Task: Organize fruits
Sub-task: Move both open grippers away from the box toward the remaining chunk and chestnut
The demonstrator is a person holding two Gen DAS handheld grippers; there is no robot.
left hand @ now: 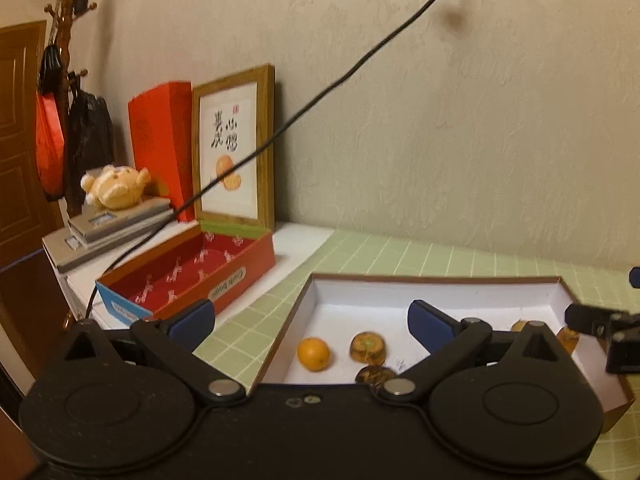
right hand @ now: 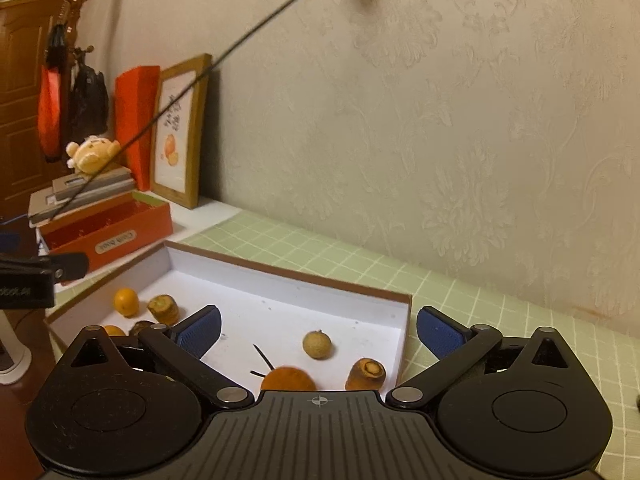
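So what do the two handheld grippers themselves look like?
Both are matte black plastic. The left gripper and right gripper each have two round discs, angled link arms with silver pivot pins, and blue textured finger pads. The right body is ribbed, with a small crosshair mark.

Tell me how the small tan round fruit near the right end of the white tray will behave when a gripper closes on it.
The tan fruit looks nearly spherical and sits free on the smooth floor of the white tray, so a nudge would probably roll it. Its small size against the right gripper, whose jaws stand wide, suggests that it could squirt sideways. The dull rind probably grips fairly well.
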